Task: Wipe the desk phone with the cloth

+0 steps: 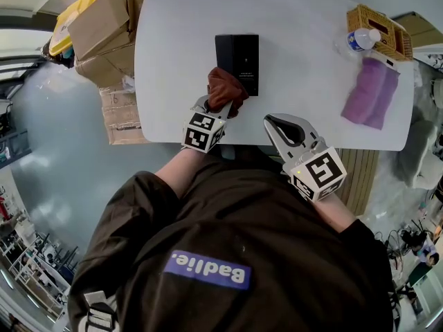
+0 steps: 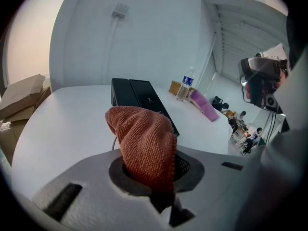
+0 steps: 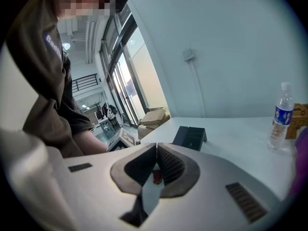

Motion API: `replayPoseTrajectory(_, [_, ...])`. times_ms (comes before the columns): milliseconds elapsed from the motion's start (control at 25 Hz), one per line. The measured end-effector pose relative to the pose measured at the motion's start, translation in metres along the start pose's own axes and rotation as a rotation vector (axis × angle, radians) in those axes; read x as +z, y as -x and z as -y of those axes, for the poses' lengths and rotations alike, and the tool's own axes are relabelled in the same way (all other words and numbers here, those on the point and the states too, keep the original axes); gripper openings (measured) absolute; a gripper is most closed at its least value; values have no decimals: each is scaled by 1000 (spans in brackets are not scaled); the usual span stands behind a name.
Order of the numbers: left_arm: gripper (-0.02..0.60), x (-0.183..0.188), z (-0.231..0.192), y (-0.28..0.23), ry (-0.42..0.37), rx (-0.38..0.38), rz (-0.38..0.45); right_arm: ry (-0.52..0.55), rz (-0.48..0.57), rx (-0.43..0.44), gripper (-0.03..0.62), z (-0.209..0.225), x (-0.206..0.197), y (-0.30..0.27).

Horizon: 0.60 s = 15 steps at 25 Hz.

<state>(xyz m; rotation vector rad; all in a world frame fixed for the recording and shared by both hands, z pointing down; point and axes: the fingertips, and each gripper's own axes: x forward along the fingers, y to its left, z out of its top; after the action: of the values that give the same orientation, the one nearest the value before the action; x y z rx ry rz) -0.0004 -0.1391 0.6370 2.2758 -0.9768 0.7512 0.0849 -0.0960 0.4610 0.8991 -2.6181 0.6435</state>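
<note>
White counter (image 1: pixel 173 81) with rounded corners fills the upper part of the head view, with a pale wall behind it and a grey floor around it. Cardboard boxes (image 1: pixel 104 26) are stacked on the floor off its left edge.

A flat black desk phone (image 1: pixel 237 57) lies near the middle of the counter. It carries a small line of light print, too small to read.

The person stands at the near edge. The left gripper (image 1: pixel 216 111) has its jaws clamped on a bunched rust-brown cloth (image 1: pixel 225 90). The cloth rises out of the jaws and, from above, overlaps the phone's near left corner. Whether it touches the phone cannot be told.

The right gripper (image 1: pixel 275 124) is held at the near edge, to the right of the phone and apart from it. Its jaws are pressed together with nothing between them.

At the far right corner sits a wicker basket (image 1: pixel 379 30). A clear water bottle (image 1: pixel 360 40) with a blue label stands just beside it; the label's wording is unreadable. A purple cloth (image 1: pixel 371 92) lies along the right edge.

The person's dark shirt bears a purple patch with white lettering.
</note>
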Motion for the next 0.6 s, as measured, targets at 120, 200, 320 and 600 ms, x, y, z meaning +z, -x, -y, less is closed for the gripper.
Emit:
replayPoseTrajectory(120, [60, 11, 0, 5, -18, -1, 4, -1, 17, -4, 32, 0, 7, 1])
replayPoseTrajectory(200, [61, 33, -2, 8, -21, -1, 38, 1, 25, -8, 31, 3, 11, 2])
replayPoseTrajectory(320, [61, 78, -9, 9, -30, 9, 114, 3, 36, -17, 31, 9, 16, 5])
replayPoseTrajectory(600, [61, 156, -26, -16, -73, 32, 197, -5, 37, -27, 31, 21, 15, 9])
